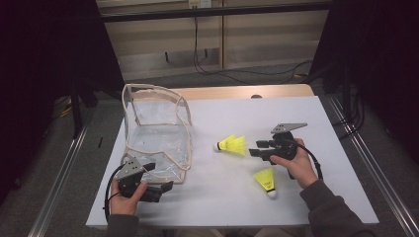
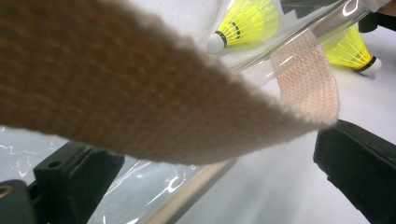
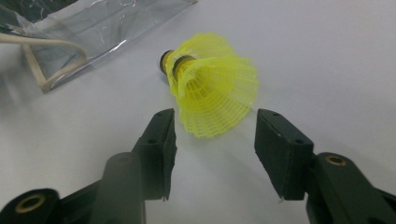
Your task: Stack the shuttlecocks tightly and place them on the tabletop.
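A yellow shuttlecock [image 1: 232, 144] [image 3: 210, 88] lies on its side on the white table, cork toward the bag. My right gripper [image 1: 256, 148] [image 3: 215, 116] is open just behind its skirt, one jaw on either side of the skirt's rim, and the pads do not touch it. A second yellow shuttlecock [image 1: 265, 180] [image 2: 348, 49] lies nearer the person, below the right hand. A clear plastic bag [image 1: 185, 118] [image 3: 93, 28] with beige trim stands at the left. My left gripper [image 1: 157, 177] [image 2: 210, 154] is at the bag's front corner with jaws wide apart, and the beige strap [image 2: 140, 93] runs across just above them.
The white table sheet [image 1: 222, 207] has bare room in front of and behind the shuttlecocks. Metal rails run along both table sides. Cables lie on the floor beyond the far edge.
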Available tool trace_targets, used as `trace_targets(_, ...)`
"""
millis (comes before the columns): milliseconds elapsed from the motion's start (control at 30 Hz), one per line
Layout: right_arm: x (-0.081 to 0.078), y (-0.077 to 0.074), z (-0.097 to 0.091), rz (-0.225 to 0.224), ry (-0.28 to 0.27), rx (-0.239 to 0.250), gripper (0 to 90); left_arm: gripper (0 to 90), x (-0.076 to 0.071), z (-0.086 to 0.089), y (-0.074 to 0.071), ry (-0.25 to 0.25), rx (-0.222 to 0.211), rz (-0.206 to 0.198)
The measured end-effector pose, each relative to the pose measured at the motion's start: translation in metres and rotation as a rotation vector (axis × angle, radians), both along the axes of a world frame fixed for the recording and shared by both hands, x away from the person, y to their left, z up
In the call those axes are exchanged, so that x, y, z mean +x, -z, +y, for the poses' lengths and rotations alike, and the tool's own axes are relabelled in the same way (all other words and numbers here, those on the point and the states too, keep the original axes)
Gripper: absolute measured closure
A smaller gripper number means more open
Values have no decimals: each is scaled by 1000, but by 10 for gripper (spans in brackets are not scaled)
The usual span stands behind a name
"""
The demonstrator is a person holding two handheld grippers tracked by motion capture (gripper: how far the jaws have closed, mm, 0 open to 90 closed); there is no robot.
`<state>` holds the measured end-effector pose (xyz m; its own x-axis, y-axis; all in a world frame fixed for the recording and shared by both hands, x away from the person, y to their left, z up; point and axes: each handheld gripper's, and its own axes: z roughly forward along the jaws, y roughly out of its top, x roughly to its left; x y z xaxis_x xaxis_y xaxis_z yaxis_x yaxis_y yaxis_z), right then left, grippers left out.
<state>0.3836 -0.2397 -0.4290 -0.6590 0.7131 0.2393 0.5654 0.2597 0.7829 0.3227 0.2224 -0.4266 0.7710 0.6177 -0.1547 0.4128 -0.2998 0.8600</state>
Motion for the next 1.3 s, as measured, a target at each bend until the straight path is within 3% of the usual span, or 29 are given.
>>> trace_targets(133,-4,-2,-6,3,17,18,430,18,0,0,0,-1,-1,0)
trace_targets(433,-10,-5,-17,1,61,-7,332,17,0,0,0,0,1,0)
trace_targets(733,-17,-7,-24,5,62,8,249,17,0,0,0,3,2,-1)
trace_targets(833,-20,-7,-28,-12,81,2,220,17,0,0,0,3,5,0)
trace_targets(1300,-32,-9,-38,-35,90,12,164,17,0,0,0,1,1,-2)
